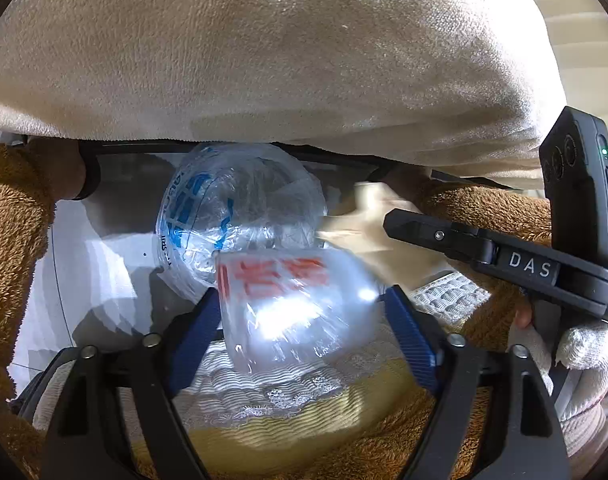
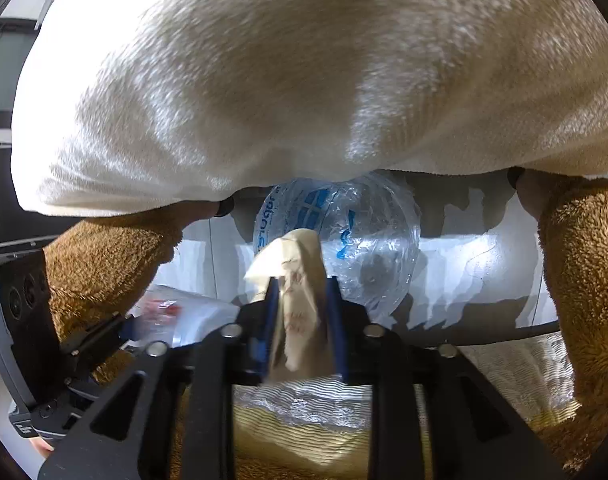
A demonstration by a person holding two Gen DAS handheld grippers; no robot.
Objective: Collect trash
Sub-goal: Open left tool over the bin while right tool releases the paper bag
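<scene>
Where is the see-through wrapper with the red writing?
In the left wrist view, the wrapper sits low in the middle, between the left gripper's blue fingers, just below the blue-printed plastic bag.

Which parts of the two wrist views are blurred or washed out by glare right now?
Left wrist view: the clear wrapper with red print between the left gripper fingers is smeared, with a white glare patch; the paper scrap is blurred too. Right wrist view: that scrap in the right gripper is slightly soft; the clear bag with blue print reads sharper. Fisheye bends the edges of both views.
</scene>
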